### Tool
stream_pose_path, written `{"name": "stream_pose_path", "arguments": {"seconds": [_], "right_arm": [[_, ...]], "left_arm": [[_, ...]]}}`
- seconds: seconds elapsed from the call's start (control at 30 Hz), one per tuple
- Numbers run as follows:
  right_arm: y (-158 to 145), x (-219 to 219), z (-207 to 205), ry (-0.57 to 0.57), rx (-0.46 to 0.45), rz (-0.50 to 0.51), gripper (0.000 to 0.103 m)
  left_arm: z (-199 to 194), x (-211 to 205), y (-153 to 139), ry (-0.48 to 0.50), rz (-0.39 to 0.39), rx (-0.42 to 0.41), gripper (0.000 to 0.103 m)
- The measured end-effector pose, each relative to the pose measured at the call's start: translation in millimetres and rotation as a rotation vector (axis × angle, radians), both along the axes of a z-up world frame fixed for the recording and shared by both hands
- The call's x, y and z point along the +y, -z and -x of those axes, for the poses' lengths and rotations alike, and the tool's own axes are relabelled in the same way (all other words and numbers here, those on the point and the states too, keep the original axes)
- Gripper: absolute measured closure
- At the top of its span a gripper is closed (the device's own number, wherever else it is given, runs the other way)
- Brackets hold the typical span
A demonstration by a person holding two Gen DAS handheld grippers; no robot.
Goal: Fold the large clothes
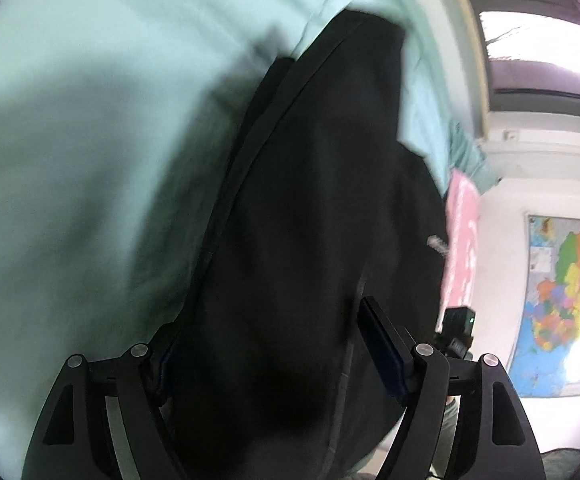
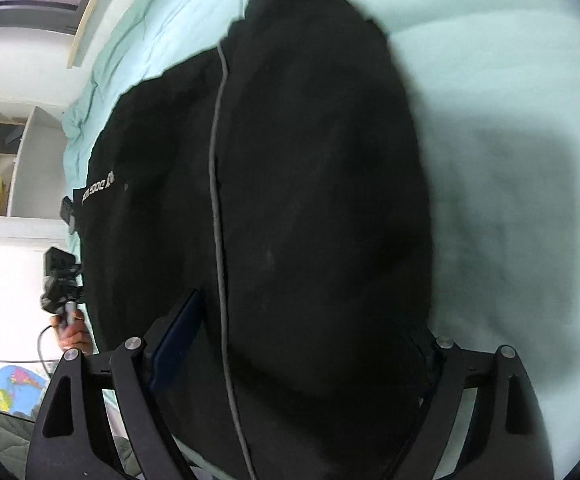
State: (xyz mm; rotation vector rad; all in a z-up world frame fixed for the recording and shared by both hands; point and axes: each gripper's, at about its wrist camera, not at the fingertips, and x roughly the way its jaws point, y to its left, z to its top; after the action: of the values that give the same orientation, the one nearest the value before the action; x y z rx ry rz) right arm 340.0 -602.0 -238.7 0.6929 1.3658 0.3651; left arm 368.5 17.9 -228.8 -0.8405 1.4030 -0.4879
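Jacket flat on bedsheet, between both jaws.

Not much to read here tbh. The black jacket has a small strip of white lettering near its left edge in the right wrist view, but it's too blurred and warped to make out any letters. The wall map has print on it too, way too tiny to read.

Wrist views angled down, close, sharing black garment
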Motion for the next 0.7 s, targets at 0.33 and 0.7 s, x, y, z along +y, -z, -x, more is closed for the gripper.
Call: {"name": "stream_pose_path", "arguments": {"seconds": [0.33,0.7], "right_arm": [[-11.0,15.9,-4.0,-0.004,-0.094,0.007,0.043],[-94.8,51.6,1.9,-0.025,-0.323,0.003,0.058]], "left_arm": [[-2.9,-44.0,-32.1,0.072,-0.150,-0.115,0.057],[15.8,-94.8,-162.5,0.077,-0.178,-0.418,0.062]]}}
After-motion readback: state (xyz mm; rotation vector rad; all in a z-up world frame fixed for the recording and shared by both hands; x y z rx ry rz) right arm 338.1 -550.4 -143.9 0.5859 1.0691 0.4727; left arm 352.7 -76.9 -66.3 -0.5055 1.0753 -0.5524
